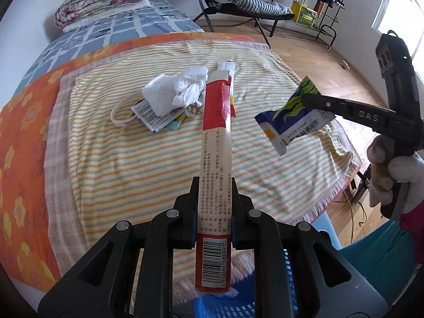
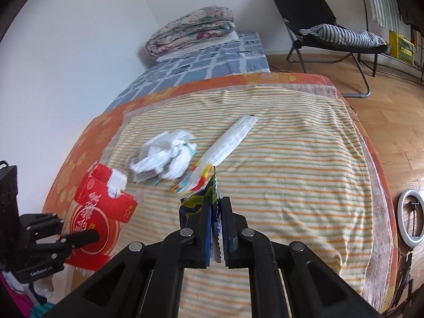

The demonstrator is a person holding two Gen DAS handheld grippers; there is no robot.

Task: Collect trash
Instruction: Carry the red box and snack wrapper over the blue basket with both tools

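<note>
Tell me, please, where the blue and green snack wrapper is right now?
The snack wrapper is clamped in the right gripper, held above the striped blanket, right of the red box that the left gripper holds.

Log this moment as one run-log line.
left gripper: shut on red box | right gripper: shut on snack wrapper | left on blanket: white bag, long packet
</note>
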